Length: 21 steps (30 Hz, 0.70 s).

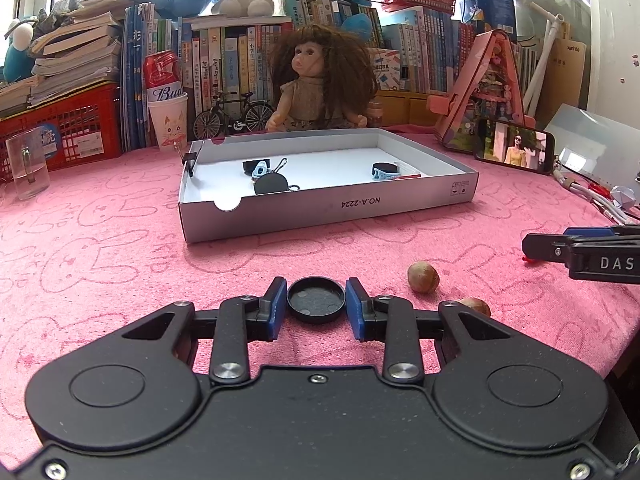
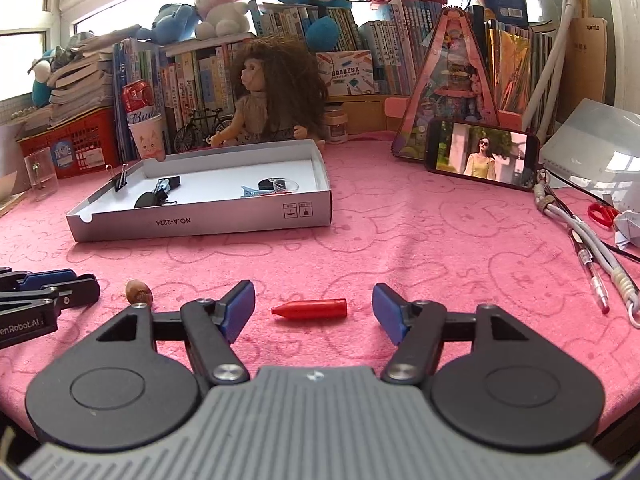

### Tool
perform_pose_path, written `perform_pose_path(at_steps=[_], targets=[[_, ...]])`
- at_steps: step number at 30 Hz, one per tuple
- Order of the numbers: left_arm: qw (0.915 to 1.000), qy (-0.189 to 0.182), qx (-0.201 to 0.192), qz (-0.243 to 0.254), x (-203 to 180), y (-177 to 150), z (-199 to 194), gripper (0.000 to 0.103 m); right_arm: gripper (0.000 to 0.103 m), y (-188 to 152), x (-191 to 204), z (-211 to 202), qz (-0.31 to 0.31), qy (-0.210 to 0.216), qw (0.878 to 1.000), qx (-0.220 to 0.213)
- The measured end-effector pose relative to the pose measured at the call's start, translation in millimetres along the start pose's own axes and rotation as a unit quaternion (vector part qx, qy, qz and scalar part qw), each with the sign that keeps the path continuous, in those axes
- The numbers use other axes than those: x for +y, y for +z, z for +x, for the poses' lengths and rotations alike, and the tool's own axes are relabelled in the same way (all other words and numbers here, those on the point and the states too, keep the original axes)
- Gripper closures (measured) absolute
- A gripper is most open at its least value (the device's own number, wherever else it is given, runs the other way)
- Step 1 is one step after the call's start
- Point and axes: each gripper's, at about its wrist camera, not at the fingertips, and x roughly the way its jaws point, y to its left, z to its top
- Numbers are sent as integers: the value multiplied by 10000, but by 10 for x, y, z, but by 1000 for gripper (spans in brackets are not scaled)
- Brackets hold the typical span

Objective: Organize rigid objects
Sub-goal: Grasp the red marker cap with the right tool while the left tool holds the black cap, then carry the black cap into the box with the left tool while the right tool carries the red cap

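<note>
- Gripping is the step in hand on the left: the left gripper [image 1: 316, 304] is closing its blue pads [image 1: 277, 307] against the two sides of a round black cap [image 1: 316, 299], which is lying open side up on the pink rabbit-print cloth [image 1: 120, 240]; the pads look to be touching the rim, though whether they are pressing firmly is hard to tell.
- Waiting low over the cloth, the right gripper [image 2: 314, 312] is holding its jaws wide, with a red crayon [image 2: 310, 308] lying crosswise between them and touching neither pad.
- Sitting well ahead of both tools, the shallow white cardboard box [image 1: 400, 204] is already holding a black disc [image 1: 271, 185], binder clips and a light-blue hair clip [image 1: 386, 171].
- Lying just right of the left gripper are two hazelnuts [image 1: 423, 277], still outside the box.
- Judging from this, the cap is calling for a lift and a carry forward over the near wall of the box, then a release inside.
- The crayon is likely calling for the right jaws to narrow across its short width first.
</note>
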Motion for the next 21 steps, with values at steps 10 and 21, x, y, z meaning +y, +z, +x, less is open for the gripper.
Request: perform_pose_path(at_steps=[10, 21], targets=[[9999, 76, -90, -39, 12, 50, -6, 73, 53, -60, 61, 69, -149, -83, 9998, 101], [9995, 130, -251, -168, 60, 233, 21, 73, 53, 69, 64, 58, -141, 59, 9998, -90]])
